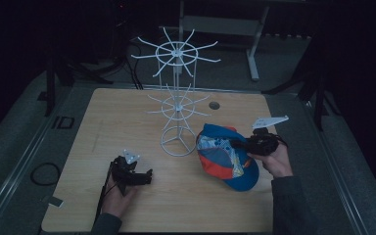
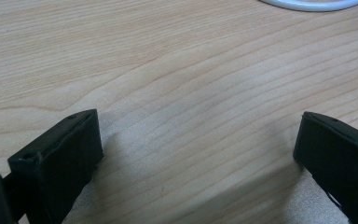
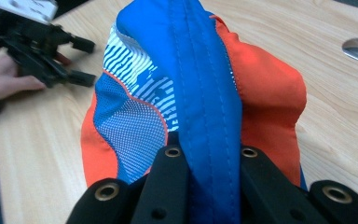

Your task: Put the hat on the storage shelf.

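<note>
A blue and orange cap (image 1: 226,156) with a white patterned panel lies on the wooden table (image 1: 127,112), right of the white wire rack (image 1: 177,93). My right gripper (image 1: 235,144) is shut on the cap, and in the right gripper view its jaws pinch a blue fold of the cap (image 3: 205,93). Near the front left of the table, my left gripper (image 1: 148,176) stands open over bare wood. In the left gripper view, its fingers (image 2: 60,158) sit wide apart with nothing between them. The left gripper (image 3: 81,63) also shows far off in the right gripper view.
The rack's round base ring (image 1: 178,142) rests at the table's middle, and its edge (image 2: 312,4) shows at the top of the left gripper view. A round cable hole (image 1: 214,105) sits behind the cap. Dark floor surrounds the table.
</note>
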Demonstrator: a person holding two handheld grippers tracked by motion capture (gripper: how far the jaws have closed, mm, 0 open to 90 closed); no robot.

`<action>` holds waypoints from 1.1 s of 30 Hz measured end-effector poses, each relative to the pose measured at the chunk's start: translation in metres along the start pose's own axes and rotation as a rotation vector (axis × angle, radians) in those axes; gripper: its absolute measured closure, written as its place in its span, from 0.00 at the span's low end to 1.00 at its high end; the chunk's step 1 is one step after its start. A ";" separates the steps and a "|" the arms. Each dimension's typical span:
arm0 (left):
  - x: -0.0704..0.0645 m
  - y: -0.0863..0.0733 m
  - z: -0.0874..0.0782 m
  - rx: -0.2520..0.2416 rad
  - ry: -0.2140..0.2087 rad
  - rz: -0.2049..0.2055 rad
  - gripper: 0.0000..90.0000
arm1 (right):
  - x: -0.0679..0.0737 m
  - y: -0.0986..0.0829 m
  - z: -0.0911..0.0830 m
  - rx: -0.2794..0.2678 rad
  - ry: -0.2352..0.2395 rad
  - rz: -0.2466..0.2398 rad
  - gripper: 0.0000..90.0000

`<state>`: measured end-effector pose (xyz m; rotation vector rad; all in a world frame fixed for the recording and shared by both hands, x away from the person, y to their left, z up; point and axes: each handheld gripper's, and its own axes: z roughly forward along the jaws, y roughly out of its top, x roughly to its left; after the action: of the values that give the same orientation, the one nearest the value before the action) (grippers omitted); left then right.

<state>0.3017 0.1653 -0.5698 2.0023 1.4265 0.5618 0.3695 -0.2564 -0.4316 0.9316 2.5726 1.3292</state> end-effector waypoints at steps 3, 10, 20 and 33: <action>0.000 0.000 0.000 0.000 0.000 0.000 0.02 | 0.001 -0.001 -0.004 -0.019 0.012 0.004 0.98; 0.000 0.000 0.000 0.003 -0.001 0.001 0.02 | 0.008 0.002 -0.013 -0.055 0.031 -0.014 0.98; 0.000 0.000 0.000 0.002 -0.001 0.001 0.02 | 0.018 0.007 -0.025 -0.083 0.038 -0.036 0.98; 0.000 0.000 0.000 0.001 0.000 0.001 0.02 | 0.029 0.015 -0.033 -0.115 0.042 -0.053 0.98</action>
<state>0.3016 0.1651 -0.5697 2.0038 1.4265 0.5610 0.3415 -0.2572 -0.3946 0.8185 2.5011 1.4795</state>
